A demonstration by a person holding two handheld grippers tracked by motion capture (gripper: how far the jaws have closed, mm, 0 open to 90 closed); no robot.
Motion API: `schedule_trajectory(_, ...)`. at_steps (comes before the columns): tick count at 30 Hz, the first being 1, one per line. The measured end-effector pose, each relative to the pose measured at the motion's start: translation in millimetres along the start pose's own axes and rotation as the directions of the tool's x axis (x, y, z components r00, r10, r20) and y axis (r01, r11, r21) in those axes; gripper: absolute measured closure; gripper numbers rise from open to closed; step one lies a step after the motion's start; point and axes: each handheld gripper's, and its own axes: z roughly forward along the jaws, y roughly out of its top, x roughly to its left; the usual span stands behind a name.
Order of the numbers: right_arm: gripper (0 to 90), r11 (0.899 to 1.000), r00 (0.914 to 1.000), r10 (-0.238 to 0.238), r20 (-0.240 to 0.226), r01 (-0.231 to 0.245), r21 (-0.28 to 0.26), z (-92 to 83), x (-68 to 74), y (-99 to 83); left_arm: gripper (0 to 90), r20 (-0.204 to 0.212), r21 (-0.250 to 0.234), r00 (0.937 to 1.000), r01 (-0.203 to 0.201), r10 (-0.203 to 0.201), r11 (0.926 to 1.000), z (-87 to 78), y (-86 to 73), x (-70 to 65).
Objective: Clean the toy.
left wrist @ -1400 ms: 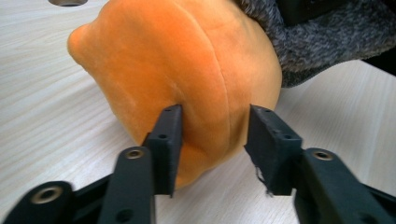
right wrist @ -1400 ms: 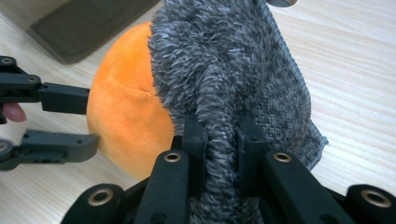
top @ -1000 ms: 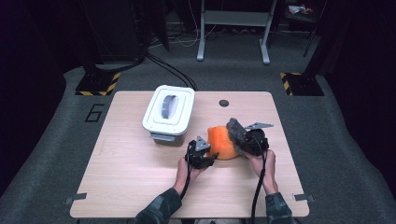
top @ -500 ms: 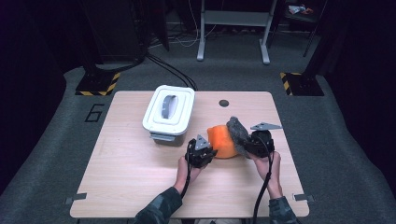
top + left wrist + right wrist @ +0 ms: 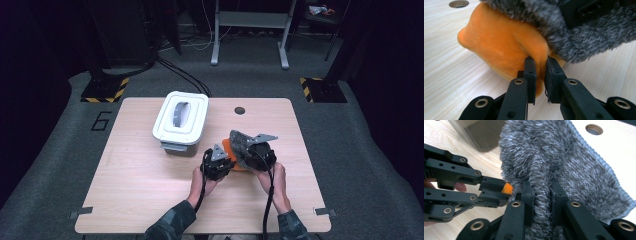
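We saw a soft orange cushion [image 5: 499, 47] lying on the wooden table [image 5: 140, 185], near its middle and just right of a white lidded box [image 5: 181, 120]. Its cloth looked like smooth velvet, bright orange, rounded at the corner and creased into shallow folds. A grey fleecy cover [image 5: 564, 162] lay over its top, shaggy and mottled in light and dark grey, with a knitted edge running down one side. In the high view only a small strip of orange showed between the two tools.

The left gripper [image 5: 540, 72] had just been closing, and its jaws pinched a fold of the orange cloth at the lower edge of the cushion, the pads pressed on it from both sides. The right gripper [image 5: 541, 192] was clamped on a thick ridge of the grey cover, the pile bulging up between its jaws. In the right gripper view the left gripper's tips held a small orange nub right beside the grey cover. The two grippers sat close together over the cushion, each in one of the person's hands, with a round hole [image 5: 240, 110] in the tabletop beyond them.
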Motion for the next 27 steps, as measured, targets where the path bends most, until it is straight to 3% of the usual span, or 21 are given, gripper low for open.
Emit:
schedule_trajectory(7,77.5,1.000,0.9996,0.021,0.018,-0.022,0.007,0.4,-7.3,-1.9,80.6,0.004,0.001,0.9998,0.020,-0.020,0.9998,-0.1,-3.2,3.6)
schedule_trajectory(14,77.6,0.998,0.9960,0.069,0.058,-0.069,0.005,-0.2,-25.0,-10.9,80.6,0.007,0.003,0.9996,0.029,-0.029,0.9996,0.4,-5.9,5.7)
schedule_trajectory(27,77.5,0.984,0.9800,0.165,0.112,-0.171,0.048,8.3,-60.0,-30.0,80.7,0.014,0.012,0.9990,0.043,-0.043,0.9990,1.2,-10.0,10.0)
